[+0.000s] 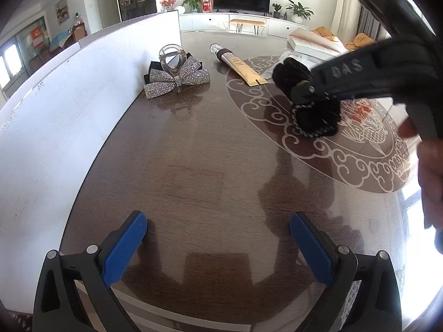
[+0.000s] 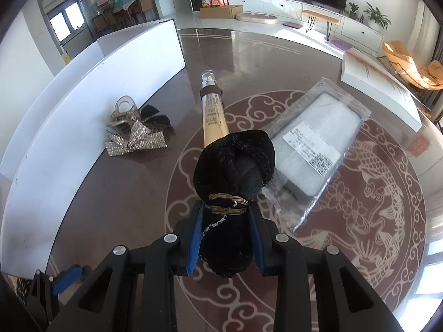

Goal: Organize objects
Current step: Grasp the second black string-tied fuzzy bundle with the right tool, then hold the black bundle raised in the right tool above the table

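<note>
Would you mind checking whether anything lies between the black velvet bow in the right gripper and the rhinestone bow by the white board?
Nothing visible does. The right gripper holds the black velvet bow, and bare tabletop stretches from it to the rhinestone bow. The gold tube lies farther back, beside that path.

The left wrist view sat low over the tabletop (image 1: 193,166), facing the far television wall. The right wrist view looked steeply down from higher up. Both shared the white partition (image 1: 83,96) (image 2: 97,91) and rhinestone bow (image 1: 177,81) (image 2: 138,141).
</note>
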`<state>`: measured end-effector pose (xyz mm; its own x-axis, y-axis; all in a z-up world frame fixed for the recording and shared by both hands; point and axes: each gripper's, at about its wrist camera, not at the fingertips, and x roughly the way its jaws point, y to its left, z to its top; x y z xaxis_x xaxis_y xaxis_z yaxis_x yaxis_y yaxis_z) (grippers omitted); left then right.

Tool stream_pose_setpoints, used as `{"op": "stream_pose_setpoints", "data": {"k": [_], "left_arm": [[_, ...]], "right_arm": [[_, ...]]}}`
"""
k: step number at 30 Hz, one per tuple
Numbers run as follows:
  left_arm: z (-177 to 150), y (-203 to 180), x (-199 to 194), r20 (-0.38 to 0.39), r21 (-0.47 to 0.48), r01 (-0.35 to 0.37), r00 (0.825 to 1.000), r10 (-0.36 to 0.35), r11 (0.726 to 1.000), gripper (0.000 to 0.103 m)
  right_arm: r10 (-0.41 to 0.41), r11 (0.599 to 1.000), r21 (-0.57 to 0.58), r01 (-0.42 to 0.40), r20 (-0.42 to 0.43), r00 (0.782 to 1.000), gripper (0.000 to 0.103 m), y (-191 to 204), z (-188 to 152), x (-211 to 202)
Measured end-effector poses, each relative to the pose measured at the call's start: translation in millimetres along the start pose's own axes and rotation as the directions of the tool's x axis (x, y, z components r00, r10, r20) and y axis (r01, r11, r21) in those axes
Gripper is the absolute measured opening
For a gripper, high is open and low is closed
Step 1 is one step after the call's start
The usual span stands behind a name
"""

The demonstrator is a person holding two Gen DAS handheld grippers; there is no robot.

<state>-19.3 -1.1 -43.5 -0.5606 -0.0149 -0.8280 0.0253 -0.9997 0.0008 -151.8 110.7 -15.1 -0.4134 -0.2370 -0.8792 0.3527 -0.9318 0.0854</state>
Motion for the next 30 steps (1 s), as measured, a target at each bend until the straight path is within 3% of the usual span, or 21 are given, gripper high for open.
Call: {"op": "stream_pose_setpoints", "data": {"k": [5, 8, 9, 10, 12, 18, 23, 30], "left_arm": [[0, 0, 0, 0.000, 0.000, 0.000, 1.000, 0.000, 1.000, 0.103], [1, 0, 1, 0.001, 0.000, -0.002, 1.000, 0.002, 1.000, 0.103], [2, 0, 1, 0.002, -0.001, -0.003, 1.000, 0.003, 1.000, 0.103], [2, 0, 2, 0.002, -0.001, -0.003, 1.000, 0.003, 1.000, 0.103], [2, 0, 2, 0.002, 0.000, -0.002, 1.000, 0.002, 1.000, 0.103], [2, 0, 2, 0.002, -0.001, -0.002, 1.000, 0.002, 1.000, 0.103], [1, 0, 1, 0.002, 0.000, -0.002, 1.000, 0.002, 1.000, 0.103], [2, 0, 2, 0.002, -0.001, -0.002, 1.000, 0.002, 1.000, 0.103]], "right_arm": [[-0.033, 0.997, 0.065, 0.033, -0.002, 0.999, 0.032, -38, -93, -43], [-0.062, 0.995, 0.080, 0.059, 0.041, 0.997, 0.034, -54, -130, -67], [-0.069, 0.994, 0.085, 0.064, 0.060, 0.996, 0.041, -57, -138, -73], [-0.074, 0.993, 0.095, 0.067, 0.074, 0.994, 0.063, -62, -143, -76], [-0.101, 0.988, 0.125, 0.090, 0.087, 0.991, 0.095, -69, -147, -76], [-0.113, 0.981, 0.170, 0.097, 0.081, 0.990, 0.098, -73, -144, -54], [-0.178, 0.979, 0.118, 0.168, 0.087, 0.980, 0.103, -58, -144, -45], [-0.184, 0.978, 0.124, 0.170, 0.108, 0.977, 0.103, -58, -147, -44]]}}
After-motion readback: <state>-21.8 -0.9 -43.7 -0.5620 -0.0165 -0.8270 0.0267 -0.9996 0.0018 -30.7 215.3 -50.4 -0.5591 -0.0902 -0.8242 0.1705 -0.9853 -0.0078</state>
